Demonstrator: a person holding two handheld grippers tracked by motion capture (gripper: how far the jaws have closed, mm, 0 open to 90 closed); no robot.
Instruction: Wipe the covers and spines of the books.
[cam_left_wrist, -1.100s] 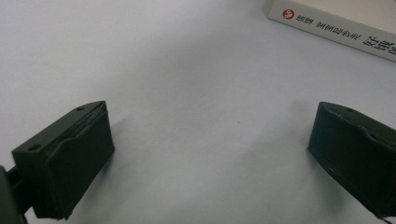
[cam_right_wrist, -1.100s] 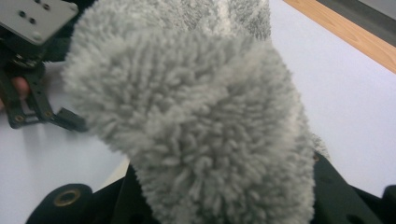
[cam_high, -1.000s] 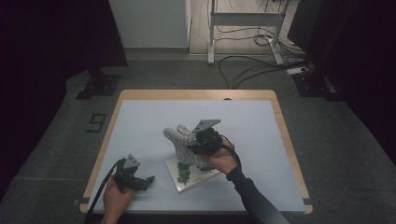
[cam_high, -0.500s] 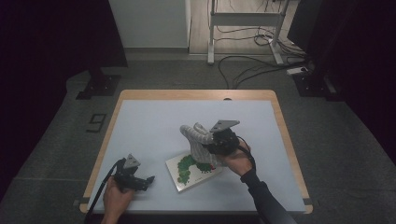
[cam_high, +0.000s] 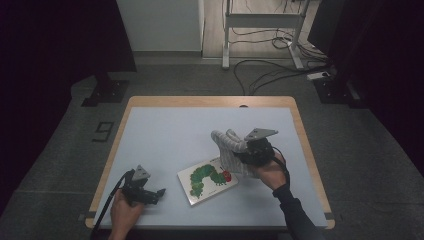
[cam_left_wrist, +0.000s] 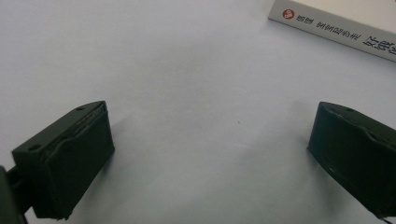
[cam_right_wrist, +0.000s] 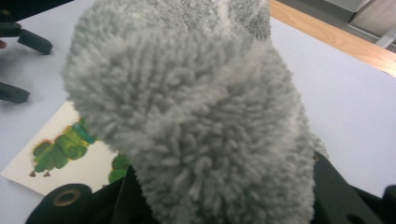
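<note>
Grey fuzzy sock (cam_high: 229, 150) clamped in right gripper (cam_high: 250, 152), above book (cam_high: 207, 178).

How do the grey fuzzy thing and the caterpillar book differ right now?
The grey fuzzy thing is soft and shaggy and plain grey; the book is flat and stiff, white with a green caterpillar picture. The fuzzy thing is clamped in the right hand-held gripper and stands up above the table; the book lies flat on it, untouched. Both sit in the near right part of the table.
</note>
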